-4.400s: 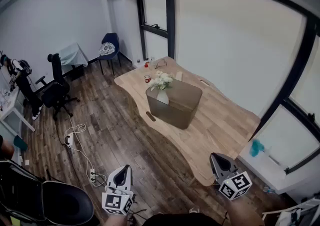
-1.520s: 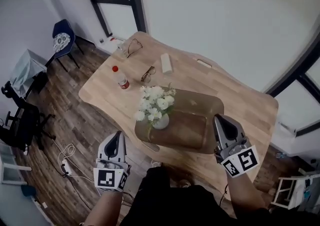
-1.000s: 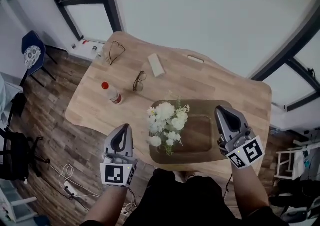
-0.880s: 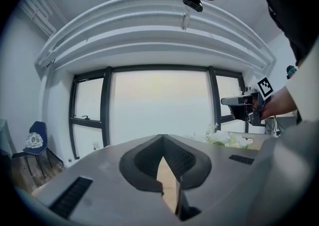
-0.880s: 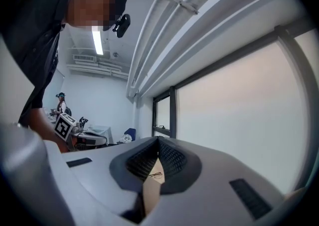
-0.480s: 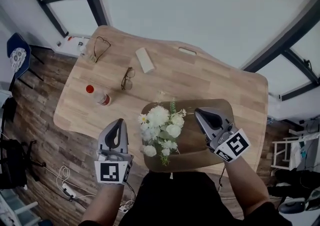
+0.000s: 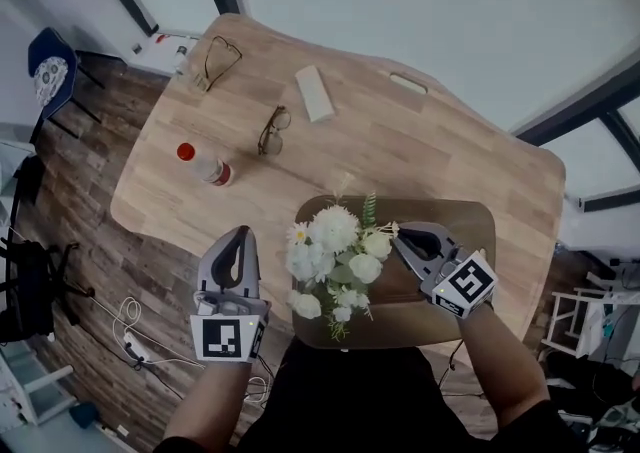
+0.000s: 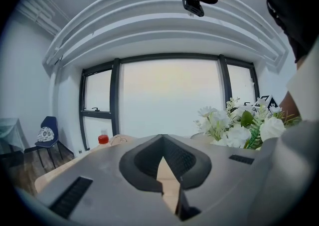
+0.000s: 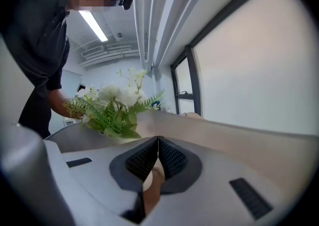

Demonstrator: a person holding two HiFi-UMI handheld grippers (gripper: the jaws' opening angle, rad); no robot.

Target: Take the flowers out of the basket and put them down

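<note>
A bunch of white flowers (image 7: pixel 335 256) with green leaves stands in the left part of a brown basket (image 7: pixel 455 209) at the near edge of the wooden table (image 7: pixel 420 156). My right gripper (image 7: pixel 398 232) hovers over the basket just right of the blooms, its jaws shut on nothing. Left of the basket, my left gripper (image 7: pixel 238 232) is above the table edge, also shut and empty. The flowers (image 8: pixel 234 125) show at the right of the left gripper view beyond the left gripper (image 8: pixel 162 137). In the right gripper view the flowers (image 9: pixel 112 105) lie ahead and left of the right gripper (image 9: pixel 158 139).
On the table's far side lie a red-capped bottle (image 7: pixel 205 166), two pairs of glasses (image 7: pixel 270 131) (image 7: pixel 222 56) and a white block (image 7: pixel 315 93). A blue chair (image 7: pixel 50 71) stands on the wood floor at left, with cables (image 7: pixel 130 351) near my feet.
The view has closed in on the table and basket. My right gripper has swung left over the basket toward the flowers. My left gripper stays beside the basket's left end.
</note>
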